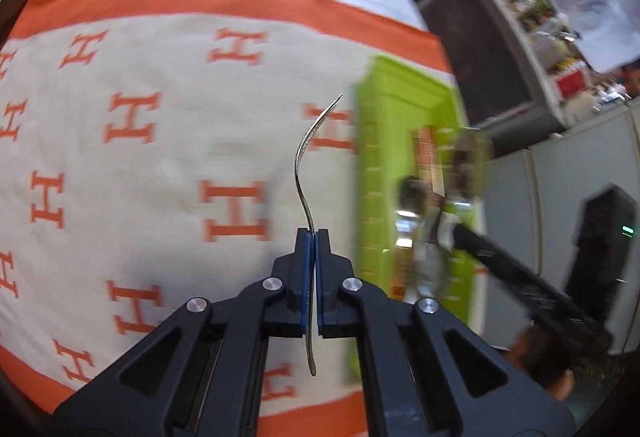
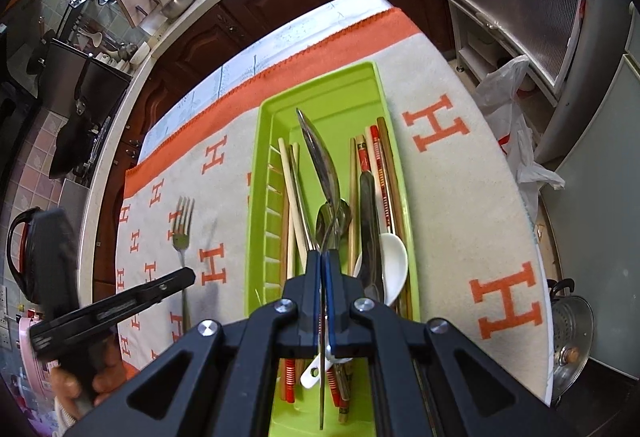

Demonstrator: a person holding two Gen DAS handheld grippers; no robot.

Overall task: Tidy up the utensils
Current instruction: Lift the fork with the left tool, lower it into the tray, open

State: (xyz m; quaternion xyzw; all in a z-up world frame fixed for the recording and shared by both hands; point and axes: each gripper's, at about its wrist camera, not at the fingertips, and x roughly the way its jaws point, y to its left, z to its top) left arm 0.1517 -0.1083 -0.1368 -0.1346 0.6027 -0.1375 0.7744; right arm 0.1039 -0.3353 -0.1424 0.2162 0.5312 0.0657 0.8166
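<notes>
- The left gripper (image 1: 312, 237) has its fingers pinching a fork (image 1: 307, 173) edge-on, tines curving away ahead of them, above the patterned worktop (image 1: 160, 141).
- The right gripper (image 2: 325, 257) pinches a steel spoon (image 2: 320, 157) over the green tray (image 2: 320, 93).
- Risk — both grips are thin-edge pinches; either piece could pivot and slip.
- The spoon could snag the chopsticks (image 2: 384, 165) just beyond the fingers.
</notes>
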